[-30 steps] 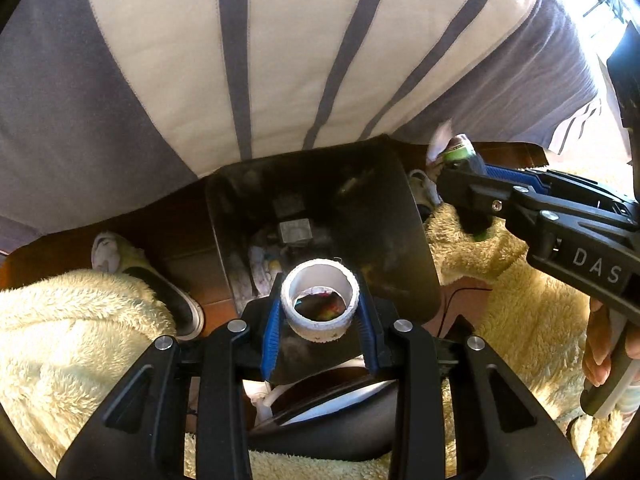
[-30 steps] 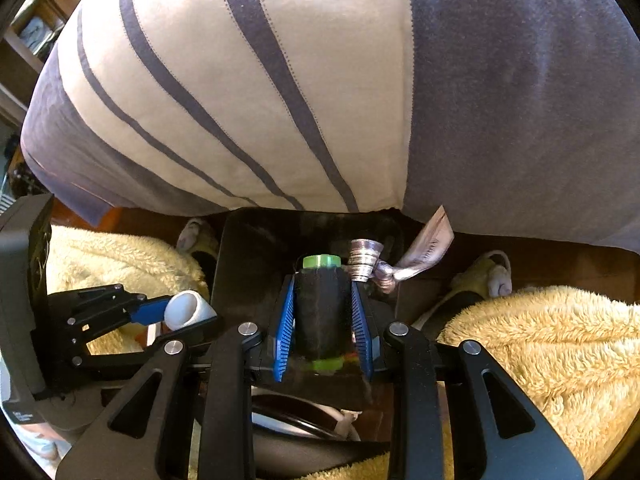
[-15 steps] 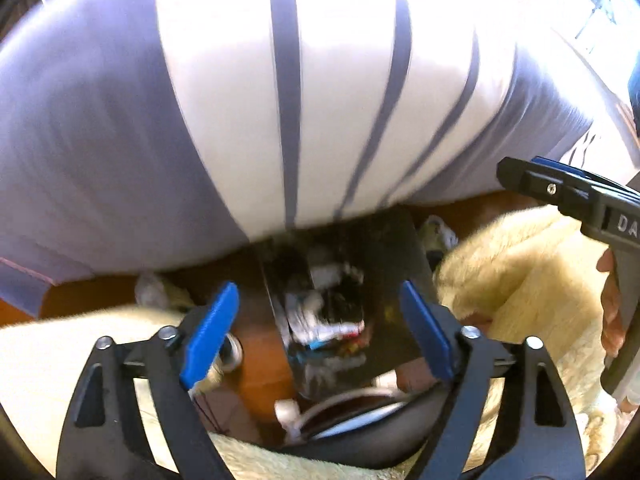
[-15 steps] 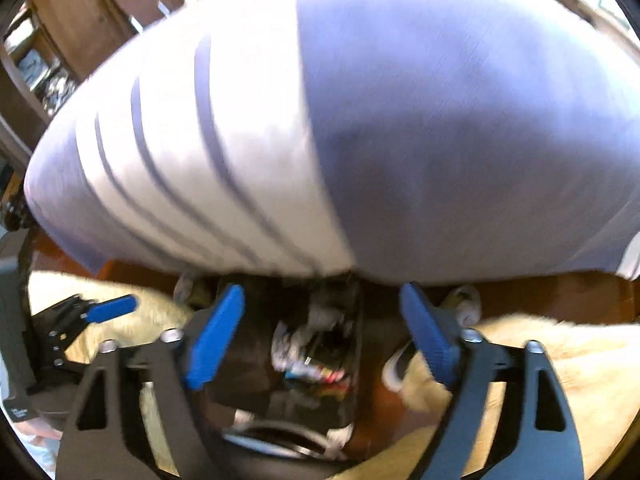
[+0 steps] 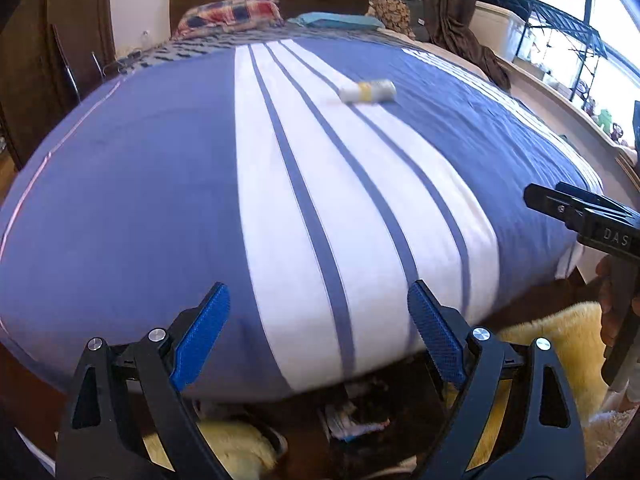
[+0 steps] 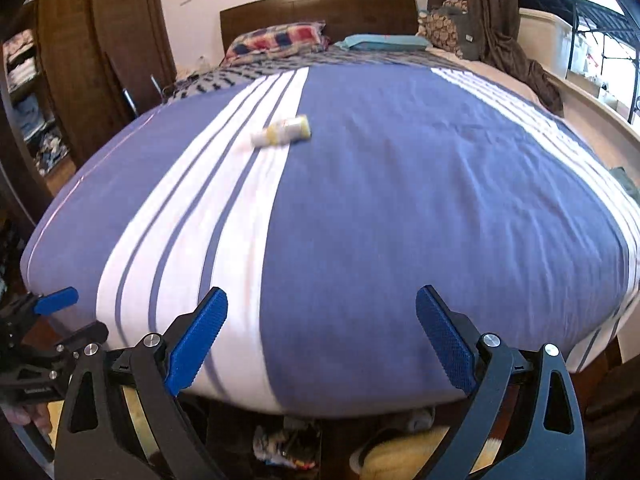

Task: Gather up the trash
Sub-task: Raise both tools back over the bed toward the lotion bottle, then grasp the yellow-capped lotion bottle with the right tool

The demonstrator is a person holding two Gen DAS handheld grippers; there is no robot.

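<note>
Over the bed's (image 5: 160,200) foot, both hand-held grippers, left (image 5: 318,334) and right (image 6: 322,334), gape empty, jaws just opened. Far up the bedspread lies a bottle (image 5: 368,91); below, the bin (image 6: 288,446) holds trash.

**Both grippers up over the bed, jaws spread**

The left gripper (image 5: 318,328) stands above the foot of the bed (image 5: 120,184), its blue pads (image 5: 200,334) wide apart; its jaws have just been opening and nothing lies between them. On the blue cover with white stripes, a small white and yellow bottle (image 5: 367,91) lies on its side, well up the bed toward the checked pillow (image 5: 230,14). At the right edge the right gripper (image 5: 584,216) reaches in, a hand (image 5: 610,304) on its handle. Below the mattress edge, a dark bin (image 5: 360,420) with crumpled waste shows between cream fleece (image 5: 560,344) patches
</note>
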